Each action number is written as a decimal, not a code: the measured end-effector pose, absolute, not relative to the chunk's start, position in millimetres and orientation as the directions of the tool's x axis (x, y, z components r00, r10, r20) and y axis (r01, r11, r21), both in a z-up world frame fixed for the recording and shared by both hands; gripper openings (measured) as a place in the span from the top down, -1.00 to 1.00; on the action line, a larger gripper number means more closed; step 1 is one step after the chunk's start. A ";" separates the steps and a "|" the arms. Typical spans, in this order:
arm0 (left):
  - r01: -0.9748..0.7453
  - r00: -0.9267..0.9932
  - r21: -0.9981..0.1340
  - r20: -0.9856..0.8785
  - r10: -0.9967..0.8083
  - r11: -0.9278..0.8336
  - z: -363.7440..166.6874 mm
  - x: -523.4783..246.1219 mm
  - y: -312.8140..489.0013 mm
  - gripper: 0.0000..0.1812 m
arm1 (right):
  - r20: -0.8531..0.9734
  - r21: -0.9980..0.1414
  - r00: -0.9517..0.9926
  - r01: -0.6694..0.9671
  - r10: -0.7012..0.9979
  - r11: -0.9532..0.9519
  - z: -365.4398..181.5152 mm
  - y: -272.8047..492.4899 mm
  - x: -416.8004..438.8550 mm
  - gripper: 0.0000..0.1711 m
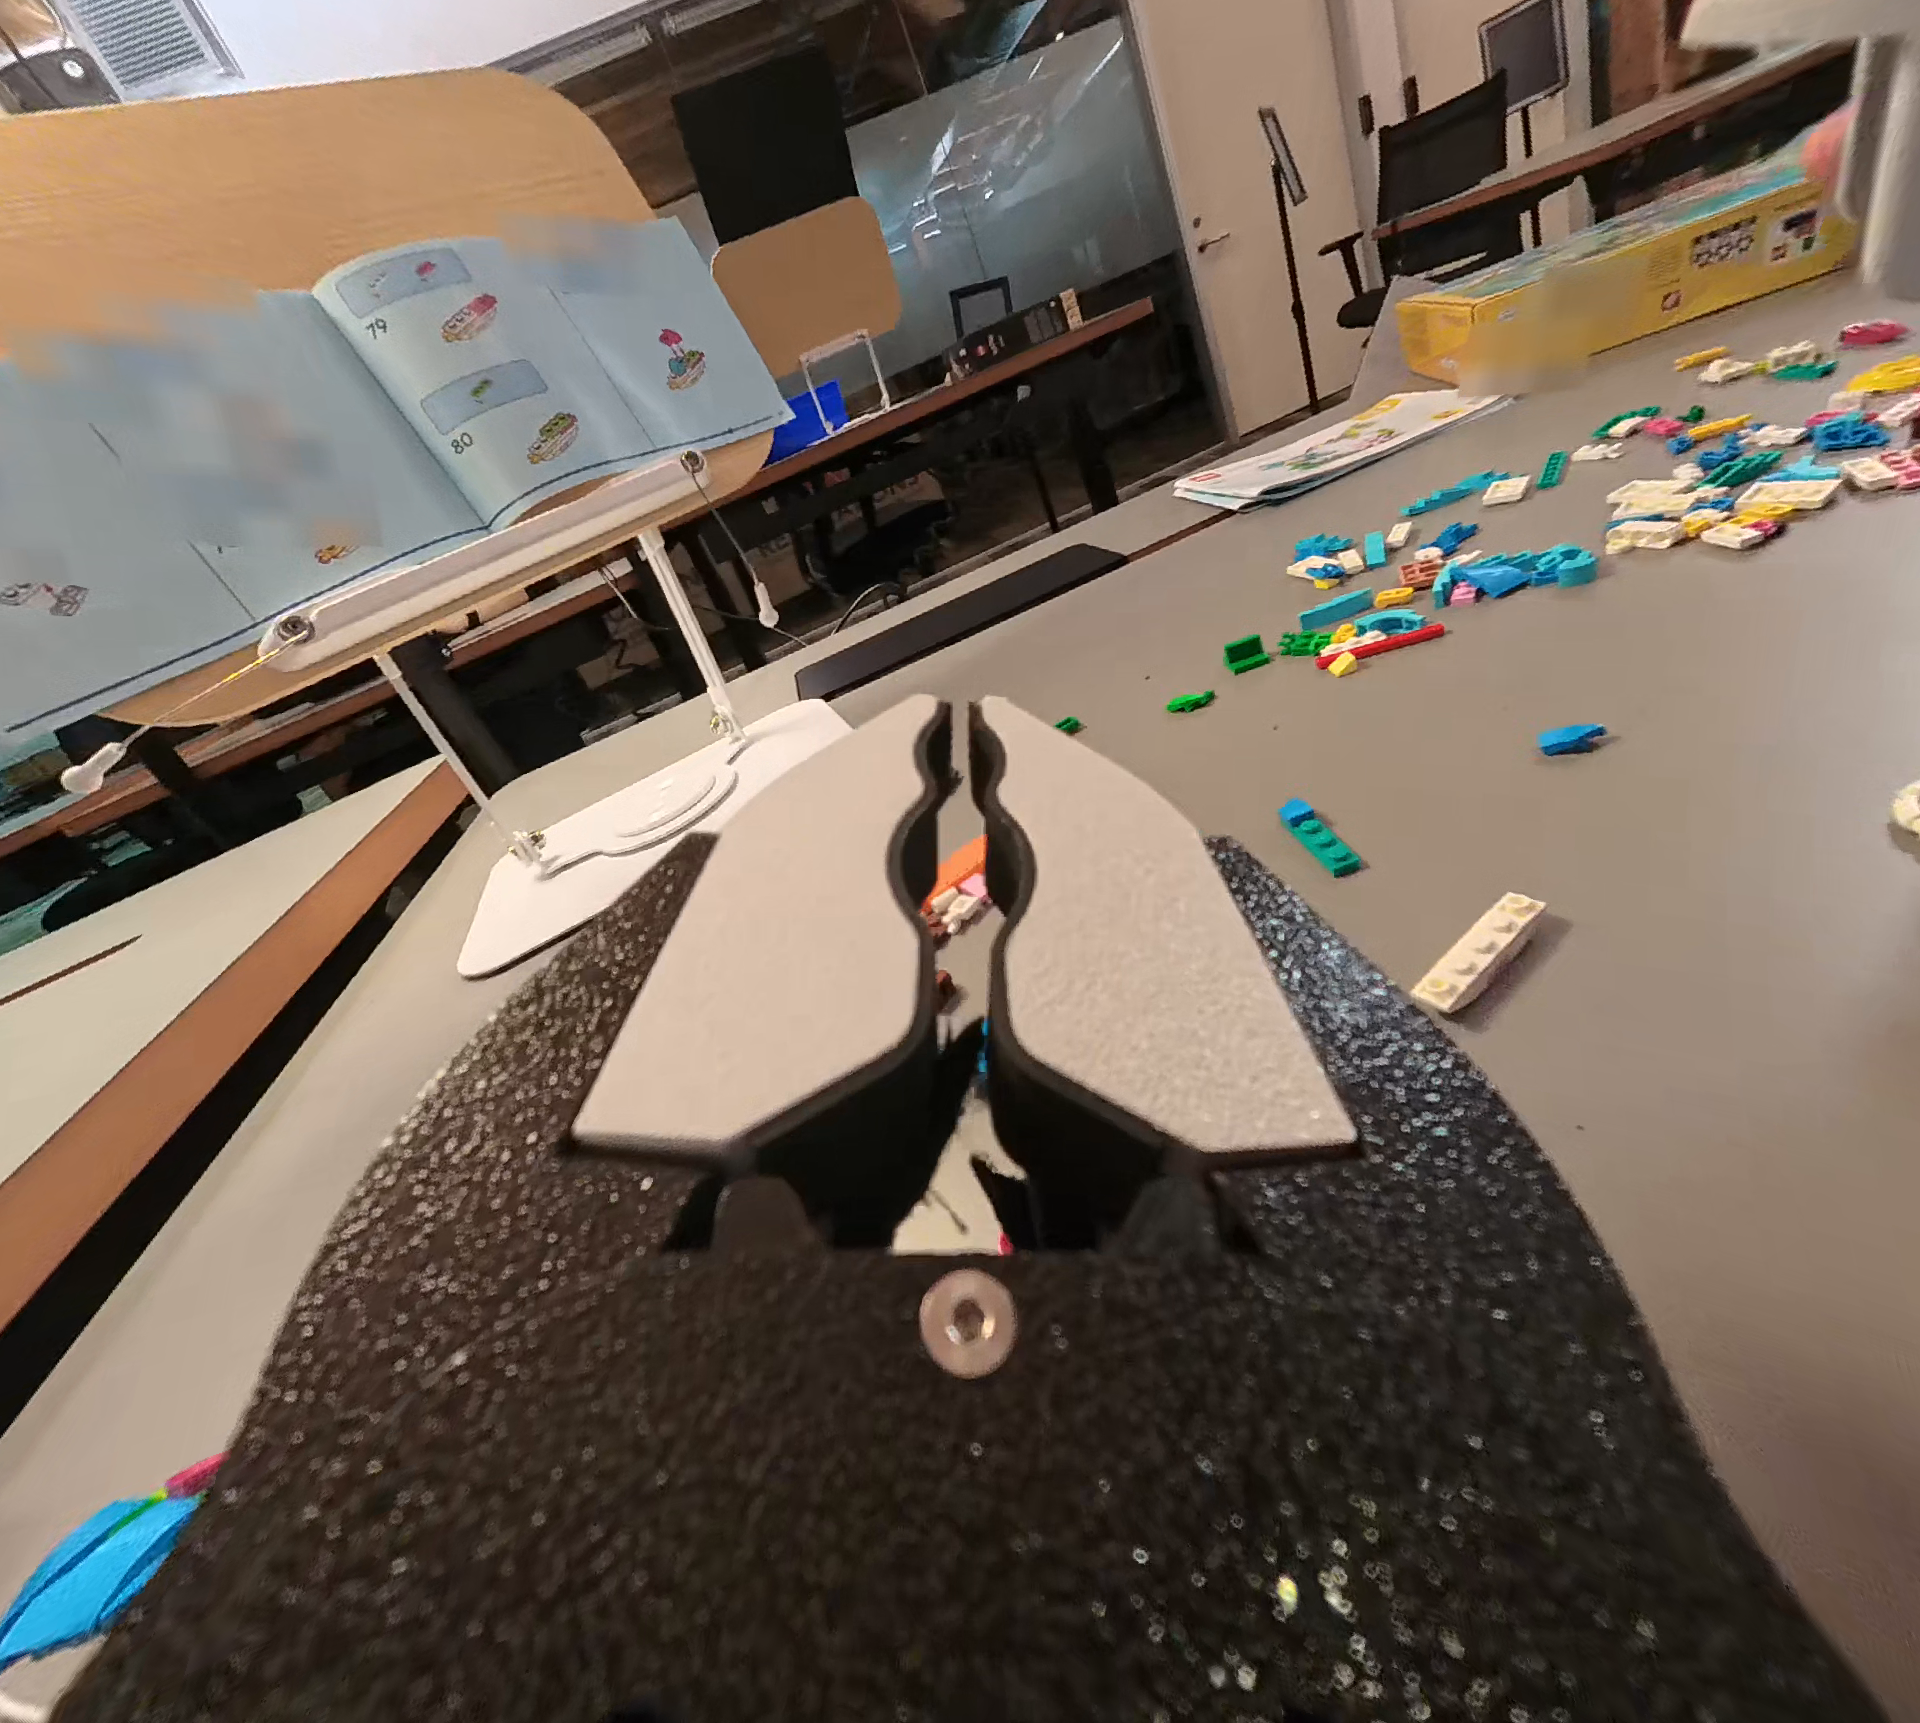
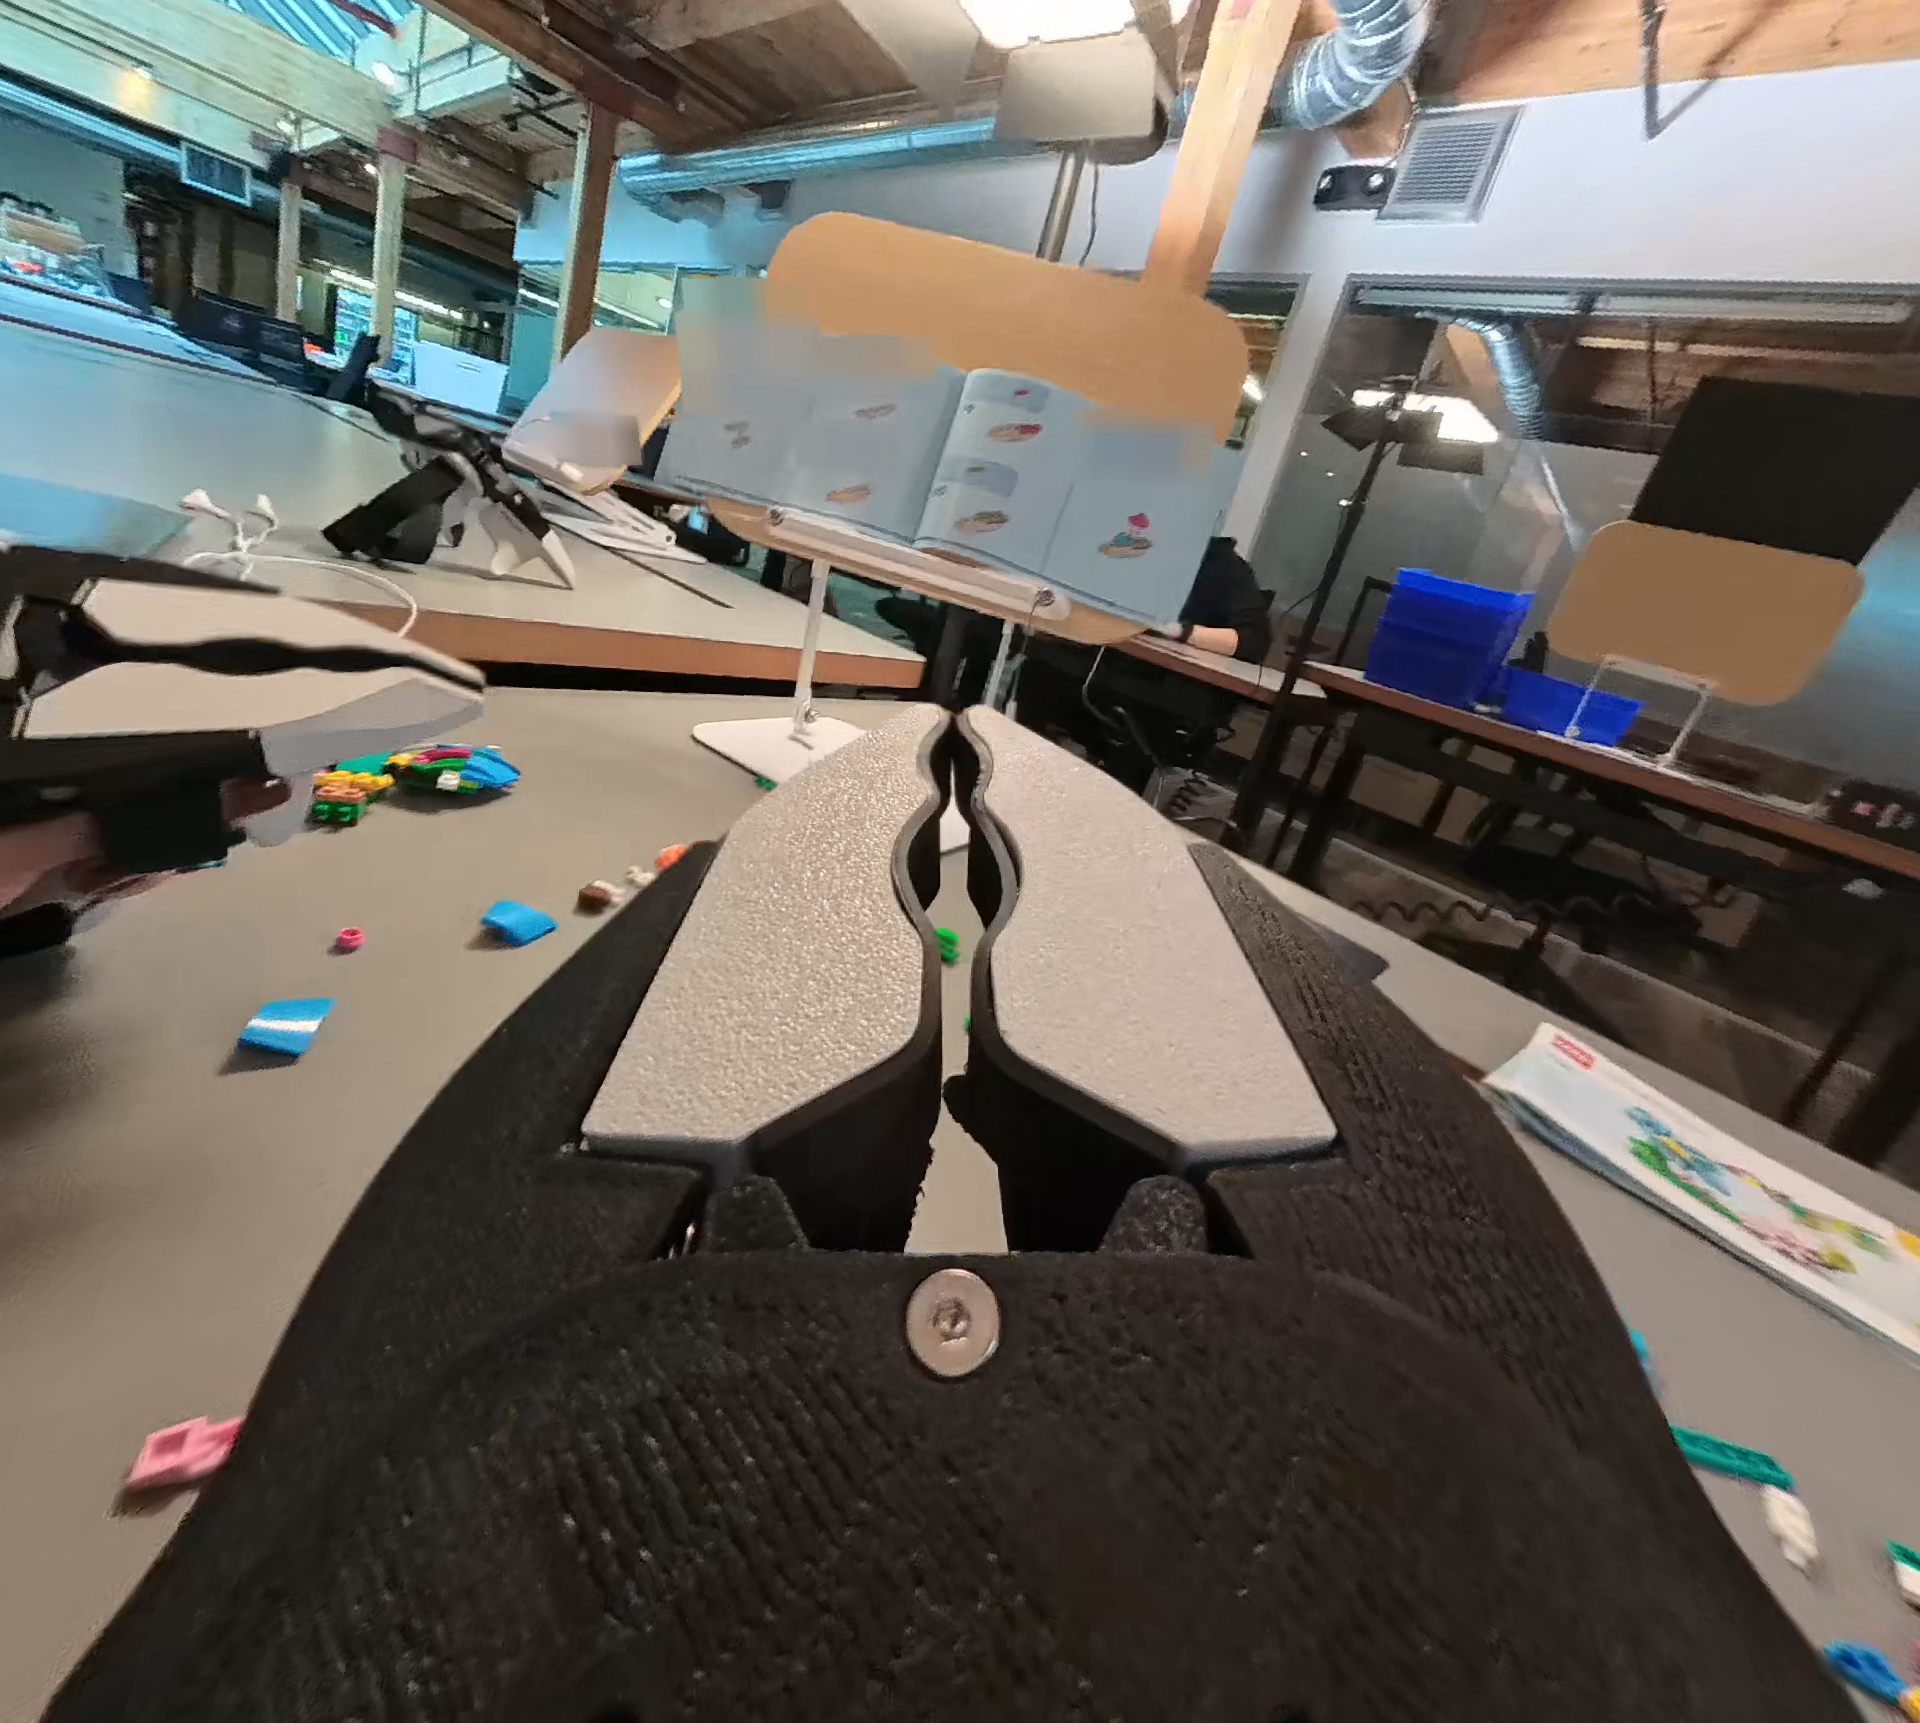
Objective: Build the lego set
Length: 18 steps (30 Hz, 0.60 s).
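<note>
**Both grippers shut and empty above the scattered bricks**

From the left wrist view, we see the instruction booklet [image 1: 416, 426] on its stand at ten o'clock. Our left gripper [image 1: 961, 717] is at centre, jaws nearly touching, holding nothing we can make out. The loose lego pieces [image 1: 1558, 551] are spread over the grey surface [image 1: 1558, 1154] at two o'clock. Our right gripper [image 2: 956, 723] is likewise closed and empty, held above the surface.

We judge the bricks light, rigid and slick. We would pinch each one across its flat sides, since small plates could easily twist or pop out.
</note>
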<state>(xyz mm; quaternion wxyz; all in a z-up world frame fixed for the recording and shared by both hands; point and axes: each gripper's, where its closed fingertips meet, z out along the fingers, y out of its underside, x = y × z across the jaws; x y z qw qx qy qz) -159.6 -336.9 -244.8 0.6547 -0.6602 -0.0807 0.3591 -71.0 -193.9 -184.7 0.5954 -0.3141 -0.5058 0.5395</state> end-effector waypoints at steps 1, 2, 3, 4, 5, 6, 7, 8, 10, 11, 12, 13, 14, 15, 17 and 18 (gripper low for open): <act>-0.362 0.732 -0.924 -0.365 0.576 -0.125 -244.6 -159.8 -336.8 0.98 | 0.254 -0.918 -0.091 -0.335 0.963 0.211 -177.6 -188.0 -67.9 1.00; -0.355 0.736 -0.927 -0.359 0.573 -0.125 -245.4 -160.2 -336.4 0.99 | 0.251 -0.917 -0.087 -0.342 0.964 0.207 -170.0 -180.2 -64.7 1.00; -0.344 0.745 -0.931 -0.352 0.567 -0.125 -246.9 -160.3 -335.8 0.99 | 0.256 -0.916 -0.080 -0.337 0.963 0.215 -163.1 -170.2 -62.0 1.00; -0.335 0.755 -0.934 -0.345 0.558 -0.125 -248.3 -159.6 -335.2 1.00 | 0.262 -0.920 -0.069 -0.320 0.963 0.227 -158.1 -157.2 -60.3 1.00; -0.334 0.761 -0.935 -0.343 0.551 -0.120 -248.4 -158.3 -334.7 1.00 | 0.263 -0.929 -0.065 -0.286 0.963 0.235 -156.4 -142.8 -59.8 1.00; -0.337 0.764 -0.934 -0.343 0.546 -0.114 -247.9 -157.0 -334.5 1.00 | 0.258 -0.943 -0.078 -0.238 0.963 0.234 -158.2 -128.7 -60.3 1.00; -0.339 0.768 -0.934 -0.343 0.542 -0.111 -247.6 -155.9 -333.8 1.00 | 0.255 -0.955 -0.109 -0.186 0.961 0.233 -162.5 -116.8 -61.1 1.00; -0.340 0.772 -0.934 -0.343 0.535 -0.108 -247.6 -154.6 -332.7 1.00 | 0.267 -0.960 -0.149 -0.128 0.952 0.249 -167.9 -106.4 -62.4 1.00; -0.342 0.781 -0.934 -0.344 0.521 -0.105 -247.8 -153.0 -330.7 1.00 | 0.368 -0.928 -0.198 -0.013 0.909 0.373 -177.9 -83.6 -67.8 1.00; -0.340 0.785 -0.935 -0.343 0.516 -0.104 -248.2 -152.8 -329.7 1.00 | 0.426 -0.893 -0.224 0.051 0.877 0.447 -182.5 -71.2 -71.4 1.00; -0.337 0.787 -0.935 -0.343 0.513 -0.107 -248.8 -152.8 -329.0 1.00 | 0.461 -0.858 -0.264 0.110 0.847 0.501 -186.5 -60.2 -74.2 1.00; -0.339 0.785 -0.934 -0.346 0.513 -0.111 -249.1 -152.7 -328.7 1.00 | 0.468 -0.829 -0.309 0.170 0.828 0.533 -190.3 -50.7 -75.7 1.00; -0.346 0.782 -0.932 -0.352 0.514 -0.111 -248.9 -152.2 -328.8 1.00 | 0.463 -0.807 -0.341 0.220 0.818 0.548 -192.1 -42.1 -76.3 1.00; -0.351 0.780 -0.930 -0.357 0.513 -0.113 -248.9 -151.4 -328.8 1.00 | 0.450 -0.794 -0.365 0.254 0.815 0.552 -192.9 -35.1 -75.9 1.00; -0.357 0.779 -0.926 -0.368 0.509 -0.123 -250.0 -150.5 -327.8 1.00 | 0.384 -0.777 -0.412 0.338 0.826 0.531 -201.0 -24.4 -72.3 0.99; -0.358 0.778 -0.925 -0.372 0.506 -0.130 -250.7 -150.5 -327.1 1.00 | 0.354 -0.765 -0.425 0.381 0.833 0.520 -207.6 -18.4 -70.6 0.98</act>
